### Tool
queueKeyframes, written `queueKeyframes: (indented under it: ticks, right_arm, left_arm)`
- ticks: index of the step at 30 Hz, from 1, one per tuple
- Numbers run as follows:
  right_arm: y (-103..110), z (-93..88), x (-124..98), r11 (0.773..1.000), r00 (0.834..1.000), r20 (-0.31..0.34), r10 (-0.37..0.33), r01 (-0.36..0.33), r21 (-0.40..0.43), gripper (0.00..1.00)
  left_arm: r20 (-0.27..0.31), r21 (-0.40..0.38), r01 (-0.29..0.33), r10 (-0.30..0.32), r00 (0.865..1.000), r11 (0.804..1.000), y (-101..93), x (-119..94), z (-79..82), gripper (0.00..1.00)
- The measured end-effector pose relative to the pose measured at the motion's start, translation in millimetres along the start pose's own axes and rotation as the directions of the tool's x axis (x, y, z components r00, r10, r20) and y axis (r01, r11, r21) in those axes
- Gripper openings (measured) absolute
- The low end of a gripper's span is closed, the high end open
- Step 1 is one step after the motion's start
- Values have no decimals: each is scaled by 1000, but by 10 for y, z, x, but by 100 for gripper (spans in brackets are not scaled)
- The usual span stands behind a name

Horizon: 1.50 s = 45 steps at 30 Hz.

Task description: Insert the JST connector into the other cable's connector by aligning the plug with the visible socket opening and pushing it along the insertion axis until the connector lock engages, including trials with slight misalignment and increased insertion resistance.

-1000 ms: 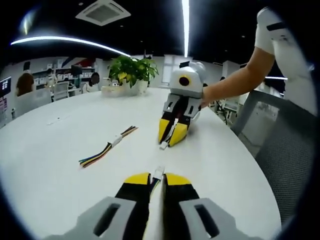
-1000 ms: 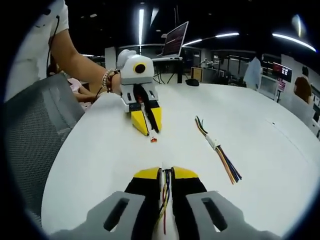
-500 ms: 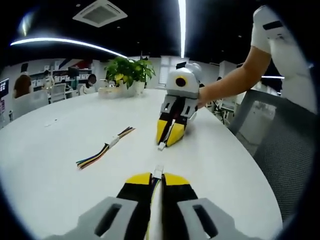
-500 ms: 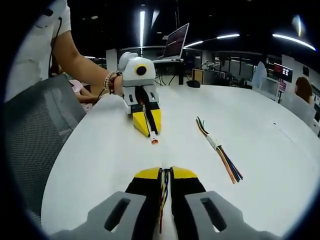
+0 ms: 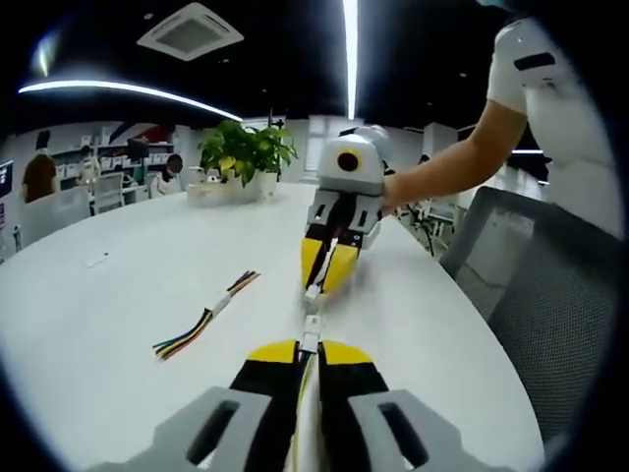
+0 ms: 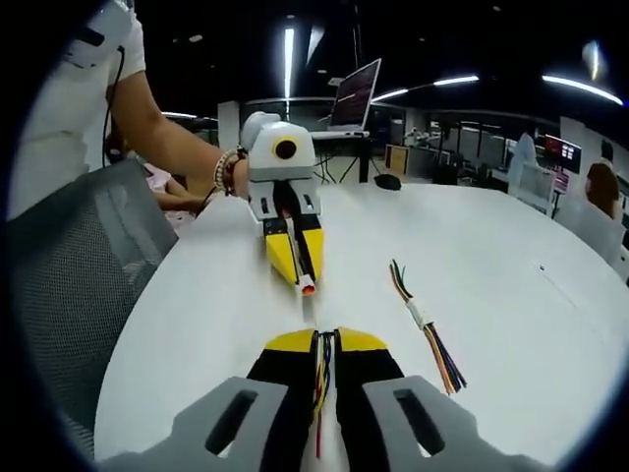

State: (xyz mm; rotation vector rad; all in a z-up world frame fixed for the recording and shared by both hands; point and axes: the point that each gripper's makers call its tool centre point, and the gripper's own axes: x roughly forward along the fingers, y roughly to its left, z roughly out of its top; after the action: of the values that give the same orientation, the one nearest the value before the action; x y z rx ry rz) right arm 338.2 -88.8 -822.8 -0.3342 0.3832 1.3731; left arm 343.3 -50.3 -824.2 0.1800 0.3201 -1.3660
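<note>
Both tongs, left gripper point(image 5: 309, 346) and right gripper point(image 5: 325, 280), clamp their connectors nearly tip to tip; slight misalignment risks jamming the plug point(image 5: 311, 342).

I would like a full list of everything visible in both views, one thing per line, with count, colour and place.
Table: one, white, round, under everything.
Spare cable: one, multicoloured wires with a white connector in the middle, lying on the table beside the claws.
Plant: one, green, at the table's far side in the left gripper view.
Laptop: one, open, beyond the table in the right gripper view.
Chair: one, grey mesh, at the table edge.
Held connectors: two, whitish, tip to tip between the claws.
Left claw: yellow and black, shut on its cable.
Right claw: yellow and black, shut on multicoloured wires.
Arm: one, white sleeve.
</note>
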Motion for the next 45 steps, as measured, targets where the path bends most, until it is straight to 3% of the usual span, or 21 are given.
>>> queueKeyframes:
  ticks: [10, 27, 45]
  right_arm:
    - [61, 113, 63, 1000, 1000, 11, 15, -14, -28, 3]
    - [45, -32, 162, 998, 998, -37, 47, -48, -34, 3]
    - [52, -7, 183, 997, 997, -33, 63, -64, -35, 3]
  left_arm:
    - [-9, 13, 13, -12, 1000, 1000, -19, 35, 13, 1]
    - [-17, -1, 15, -15, 1000, 1000, -1, 87, -36, 1]
    - [-12, 2, 30, -30, 999, 1000, -6, 68, -15, 1]
